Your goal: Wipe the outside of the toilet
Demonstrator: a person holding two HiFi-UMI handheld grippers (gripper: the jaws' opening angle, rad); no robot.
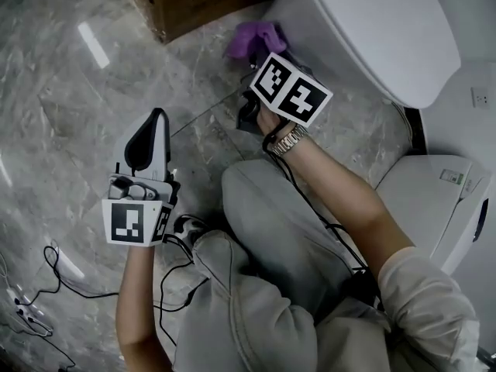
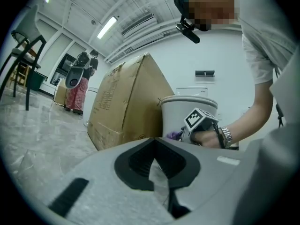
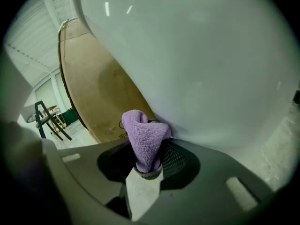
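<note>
The white toilet [image 1: 372,29] stands at the top right of the head view, lid down. My right gripper [image 1: 260,76] is shut on a purple cloth [image 1: 256,39], which presses against the lower side of the toilet bowl [image 3: 197,64]. In the right gripper view the cloth [image 3: 144,139] sticks up from the closed jaws and touches the white curve. My left gripper [image 1: 155,122] hangs over the grey floor at the left, away from the toilet, its jaws closed with nothing between them. The left gripper view shows the toilet [image 2: 187,114] and the right gripper [image 2: 201,125] ahead.
A brown cardboard box [image 1: 194,2] stands on the marble floor just left of the toilet. Black cables [image 1: 46,285] trail over the floor at the lower left. A second white fixture [image 1: 442,200] sits at the right. The person's knees fill the lower middle.
</note>
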